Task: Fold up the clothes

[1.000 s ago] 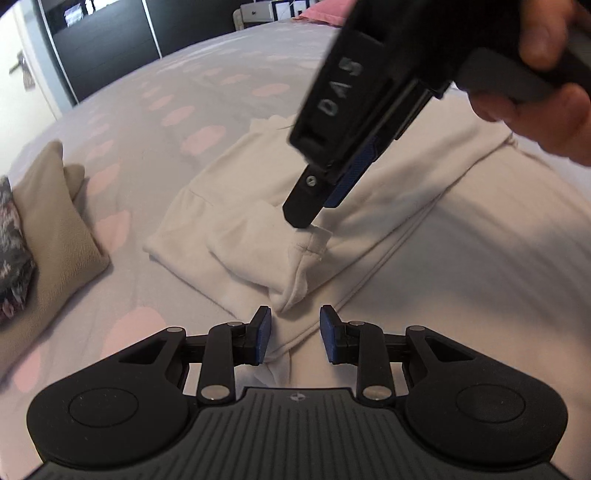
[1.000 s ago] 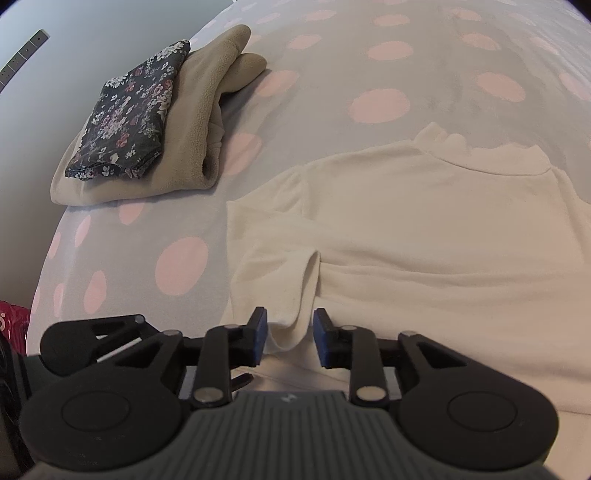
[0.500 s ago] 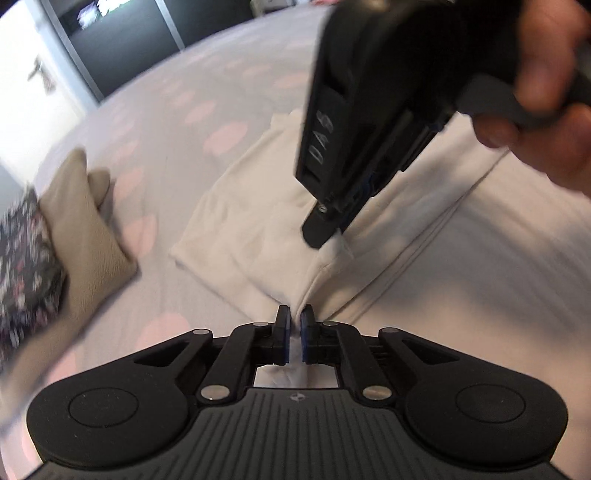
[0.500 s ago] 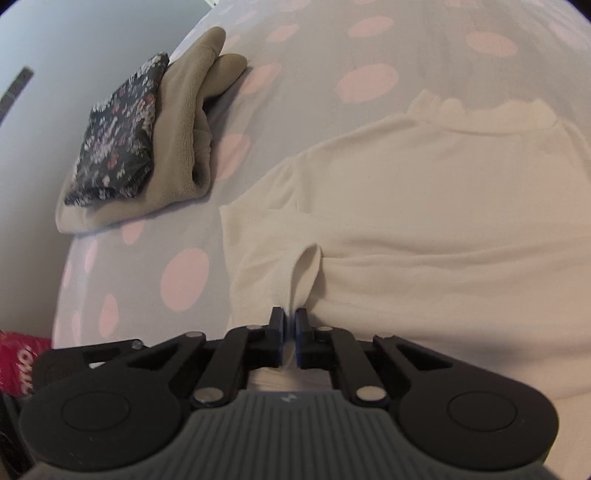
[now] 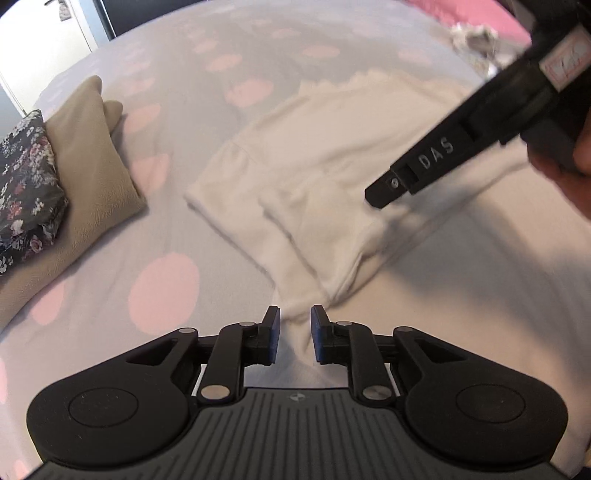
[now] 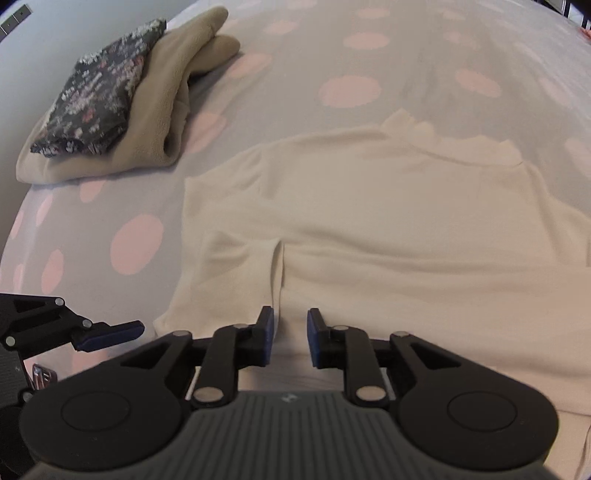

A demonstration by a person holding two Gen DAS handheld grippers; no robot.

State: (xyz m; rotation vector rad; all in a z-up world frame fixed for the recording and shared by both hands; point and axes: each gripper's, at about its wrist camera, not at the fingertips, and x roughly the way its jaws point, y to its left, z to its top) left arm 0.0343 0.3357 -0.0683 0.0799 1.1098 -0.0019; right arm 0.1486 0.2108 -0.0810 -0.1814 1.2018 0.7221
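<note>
A cream top (image 5: 332, 166) lies flat on the spotted bedspread (image 5: 110, 258), collar at the far side, its left sleeve (image 6: 240, 266) folded in over the body. My left gripper (image 5: 294, 314) hovers at the near fold of that sleeve. Its jaws are opening, and a low ridge of cloth lies loose between the pads. My right gripper (image 6: 290, 315) is over the top's near edge beside the sleeve fold; its jaws are opening too, with cloth under the gap but not pinched. The left wrist view shows the right gripper's fingers (image 5: 384, 194) in a hand at the right.
A folded beige garment (image 6: 173, 110) with a dark floral one (image 6: 99, 92) on it sits at the left of the bed. One of the left gripper's fingers (image 6: 110, 334) shows at the lower left of the right wrist view. Something pink (image 5: 480, 14) lies far right.
Both pairs of jaws closed on the cloth half a second ago and have now parted again. The left gripper has lifted and rolled. In its view the right gripper has shifted right.
</note>
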